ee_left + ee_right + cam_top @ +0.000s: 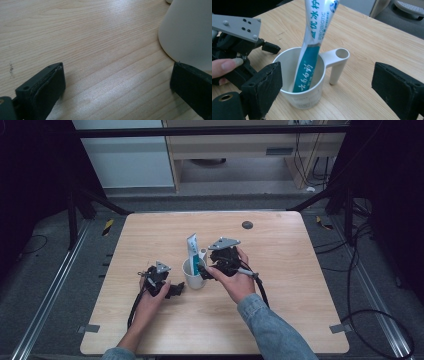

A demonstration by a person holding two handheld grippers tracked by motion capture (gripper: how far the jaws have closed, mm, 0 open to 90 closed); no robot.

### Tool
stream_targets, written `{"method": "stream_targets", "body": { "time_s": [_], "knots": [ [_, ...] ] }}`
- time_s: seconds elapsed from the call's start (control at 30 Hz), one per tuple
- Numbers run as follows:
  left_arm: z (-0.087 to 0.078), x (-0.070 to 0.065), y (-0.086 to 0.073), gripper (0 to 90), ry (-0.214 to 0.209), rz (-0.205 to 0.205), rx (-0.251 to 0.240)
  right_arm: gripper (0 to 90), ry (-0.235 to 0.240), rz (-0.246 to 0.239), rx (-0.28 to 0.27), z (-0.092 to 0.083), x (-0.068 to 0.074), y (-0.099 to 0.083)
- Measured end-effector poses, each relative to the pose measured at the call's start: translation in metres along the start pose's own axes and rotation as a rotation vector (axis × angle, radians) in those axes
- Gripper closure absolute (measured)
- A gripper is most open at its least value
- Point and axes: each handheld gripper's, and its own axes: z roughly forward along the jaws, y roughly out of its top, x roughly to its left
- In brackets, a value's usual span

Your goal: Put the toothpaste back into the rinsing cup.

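Note:
A white cup (194,279) with a side handle (336,62) stands near the middle of the wooden table (280,285). A blue and white toothpaste tube (192,251) stands upright in it and leans on the rim. In the right gripper view the cup (298,98) and the tube (310,57) sit just ahead of my right gripper (325,80), which is open and touches neither. From the high view this gripper (206,269) hovers at the cup's right side. My left gripper (176,290) rests low on the table left of the cup. Its jaws (117,75) are open, the cup's wall (190,32) just beyond the right one.
A small dark round mark (247,225) sits near the table's far edge. Black frame bars (320,200) and floor cables (370,315) surround the table. Bare wood (150,240) lies on the far left and on the right.

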Motion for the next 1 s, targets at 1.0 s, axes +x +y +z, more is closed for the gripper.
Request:
{"method": "stream_targets", "body": {
  "time_s": [1.0],
  "knots": [
    [0.0, 0.0, 0.0, 0.0, -0.001, 0.002, 0.002, 14.7, -0.11, 0.026, 0.087, -0.038, -0.061, -0.02]
  ]
}}
